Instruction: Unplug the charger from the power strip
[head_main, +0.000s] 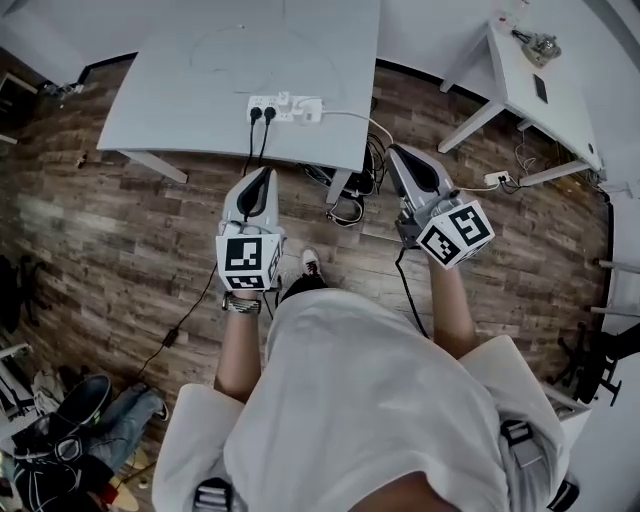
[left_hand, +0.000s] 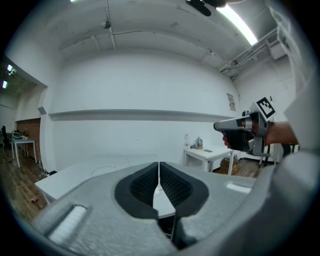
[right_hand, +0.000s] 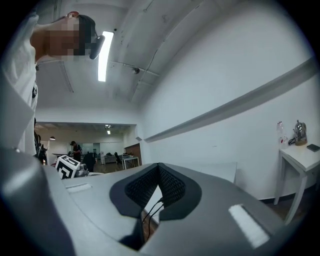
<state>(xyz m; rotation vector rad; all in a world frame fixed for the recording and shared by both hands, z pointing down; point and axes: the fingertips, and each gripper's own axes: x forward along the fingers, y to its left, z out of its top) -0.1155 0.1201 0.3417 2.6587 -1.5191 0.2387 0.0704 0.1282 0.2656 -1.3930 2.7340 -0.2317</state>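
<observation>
Standing short of the worktop, the person has not begun the unplugging as far as these views show: the white power strip lies near the worktop's front edge, and two black plugs are seated side by side in its near face, their leads dropping over the edge toward the wooden floor. Which of the two belongs to the charger cannot be told for certain. One lead runs across the floor to a small dark block, which may be the charger's body, so the left-hand plug seems the likelier one. Everything is left to do: close in on the strip, steady it, take hold of the plug and draw it out. The left gripper is held out in front of the body, pointing toward the plugs but apart from them, its jaws clenched pad against pad with nothing between them. The right gripper is raised beside it, off the worktop's right front corner, and its jaws too meet at the tips and hold nothing; the dark leads that show through the gap under its pads hang beyond it, not in its grasp. Both sets of jaws would need to part before either could take a plug.
</observation>
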